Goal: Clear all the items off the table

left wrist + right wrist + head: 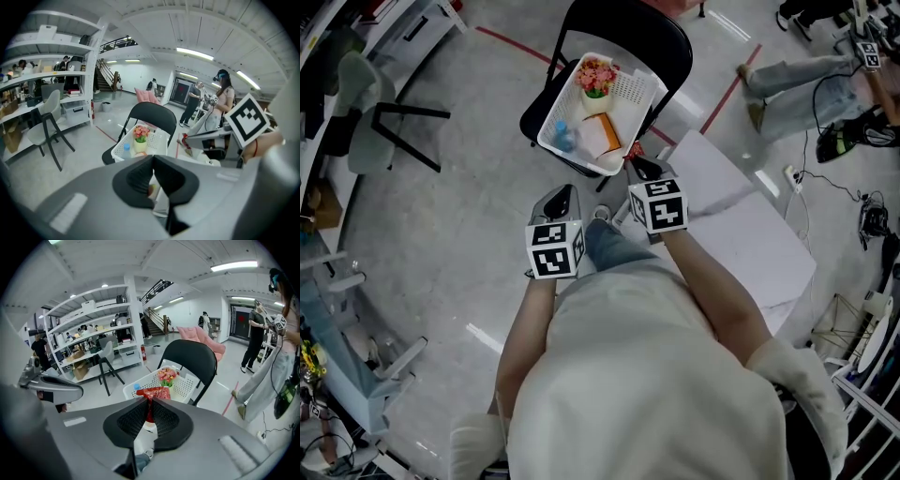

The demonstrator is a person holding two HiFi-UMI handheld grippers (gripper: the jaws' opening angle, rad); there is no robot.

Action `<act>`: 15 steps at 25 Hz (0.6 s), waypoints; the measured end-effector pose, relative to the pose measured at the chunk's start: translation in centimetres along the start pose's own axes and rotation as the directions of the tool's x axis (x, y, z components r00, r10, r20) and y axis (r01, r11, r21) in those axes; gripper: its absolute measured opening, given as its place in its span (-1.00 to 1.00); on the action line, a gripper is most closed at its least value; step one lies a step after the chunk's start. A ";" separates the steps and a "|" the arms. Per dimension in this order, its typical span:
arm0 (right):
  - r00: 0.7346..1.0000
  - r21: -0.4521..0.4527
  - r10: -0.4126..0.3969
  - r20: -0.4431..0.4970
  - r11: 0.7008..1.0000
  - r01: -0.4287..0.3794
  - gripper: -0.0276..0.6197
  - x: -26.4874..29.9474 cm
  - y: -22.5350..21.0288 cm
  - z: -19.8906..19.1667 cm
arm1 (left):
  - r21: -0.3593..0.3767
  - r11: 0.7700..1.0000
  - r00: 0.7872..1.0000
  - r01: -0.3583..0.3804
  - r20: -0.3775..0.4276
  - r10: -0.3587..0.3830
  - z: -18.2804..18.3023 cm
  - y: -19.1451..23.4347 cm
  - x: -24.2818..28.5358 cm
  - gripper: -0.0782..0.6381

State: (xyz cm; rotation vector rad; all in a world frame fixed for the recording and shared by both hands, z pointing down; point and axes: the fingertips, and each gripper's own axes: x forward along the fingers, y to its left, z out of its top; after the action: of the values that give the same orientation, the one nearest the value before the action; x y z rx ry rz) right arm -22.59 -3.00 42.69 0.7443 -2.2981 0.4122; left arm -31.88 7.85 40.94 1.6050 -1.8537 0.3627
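Observation:
A white basket [551,111] sits on the seat of a black folding chair [667,37]. It holds a small pot of pink flowers [596,77], a blue-capped bottle [563,137] and a tan box [602,134]. My right gripper [636,167] is shut on a red packet [153,393] and hovers just short of the basket's near rim. The packet sticks up past the jaws, in front of the basket [183,383]. My left gripper [564,192] is beside it to the left, further from the basket, jaws shut with nothing held [152,159].
A white table [741,225] stands right of my arms, its top bare. A grey chair [356,103] and shelving are at the left. Cables and a power strip [793,176] lie on the floor at right. People stand in the background [255,329].

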 end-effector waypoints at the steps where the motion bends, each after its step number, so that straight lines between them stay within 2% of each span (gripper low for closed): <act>1: 1.000 0.003 -0.001 -0.003 1.000 0.001 -0.83 0.5 -0.3 0.4 | -0.001 1.000 1.000 0.001 -0.002 -0.001 0.4 0.2 0.5 -0.76; 15: 0.996 0.027 0.018 -0.085 0.999 -0.016 -0.82 7.4 -3.9 3.1 | -0.020 1.000 0.999 -0.001 -0.048 0.000 4.0 2.0 6.4 -0.76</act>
State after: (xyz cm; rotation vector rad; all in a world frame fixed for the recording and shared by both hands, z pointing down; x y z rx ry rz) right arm -26.28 -10.53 45.88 0.7068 -2.2248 0.4744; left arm -35.20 0.94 42.33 1.5699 -1.8162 0.3783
